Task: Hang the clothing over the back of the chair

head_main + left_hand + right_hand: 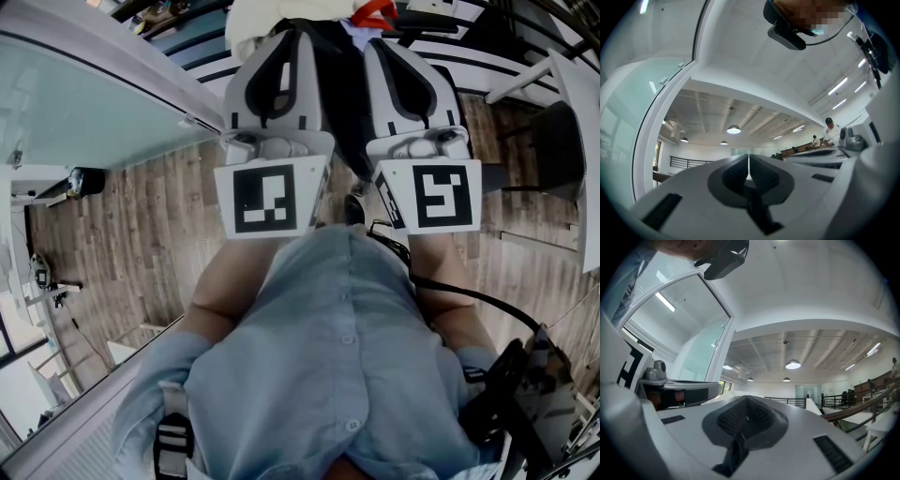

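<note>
Presently we find both grippers held level in front of the person's light blue shirt (347, 347), side by side and pointing away towards the far end of the scene. The left gripper (749, 159) has its two jaws closed flat against each other with only a thin seam between them, and we see nothing caught there. The right gripper (747, 401) is likewise closed, its ribbed pads (733, 417) meeting at the tip, and it is empty. Each carries its marker cube facing the head camera, the left cube (272, 197) and the right cube (439, 195) just beside one another. The clothing (255, 26), a pale cream bundle, lies beyond the left gripper's tips at the far edge of the head view, apart from both grippers and partly cut off by the frame. An orange-red item (375, 13) shows just right of it. A dark shape fills the gap between the two grippers; we cannot tell what it is. A dark chair (555, 150) stands at the far right on the wooden floor (122, 216), next to a white table (579, 122). A glass panel (84, 103) runs along the left.
</note>
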Demonstrator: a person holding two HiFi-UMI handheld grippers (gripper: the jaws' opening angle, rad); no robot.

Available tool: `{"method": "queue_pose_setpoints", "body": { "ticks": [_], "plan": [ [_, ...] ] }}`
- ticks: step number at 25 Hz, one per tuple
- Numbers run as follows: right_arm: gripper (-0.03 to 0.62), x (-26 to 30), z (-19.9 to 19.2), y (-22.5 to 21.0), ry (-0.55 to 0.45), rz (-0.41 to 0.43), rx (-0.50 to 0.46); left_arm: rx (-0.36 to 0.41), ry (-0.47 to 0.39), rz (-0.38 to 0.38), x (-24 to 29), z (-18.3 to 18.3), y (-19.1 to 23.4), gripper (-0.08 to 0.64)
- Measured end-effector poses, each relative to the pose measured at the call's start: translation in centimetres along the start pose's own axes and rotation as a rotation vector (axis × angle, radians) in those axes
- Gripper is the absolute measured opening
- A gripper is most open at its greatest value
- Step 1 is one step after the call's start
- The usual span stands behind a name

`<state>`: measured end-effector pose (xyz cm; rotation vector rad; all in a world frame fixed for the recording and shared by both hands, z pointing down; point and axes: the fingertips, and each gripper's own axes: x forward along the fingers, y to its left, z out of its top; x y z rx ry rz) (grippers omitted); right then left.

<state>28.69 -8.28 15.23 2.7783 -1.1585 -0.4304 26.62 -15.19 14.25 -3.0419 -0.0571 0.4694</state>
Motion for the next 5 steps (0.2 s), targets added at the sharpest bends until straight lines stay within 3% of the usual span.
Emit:
{"method": "queue_pose_setpoints", "body": {
  "ticks": [5],
  "plan": [
    [0.012, 0.07, 0.02, -0.08, 0.003, 0.0, 0.001, -0.004, 0.01, -0.002, 0.07, -0.19, -0.07, 0.018]
  ]
}}
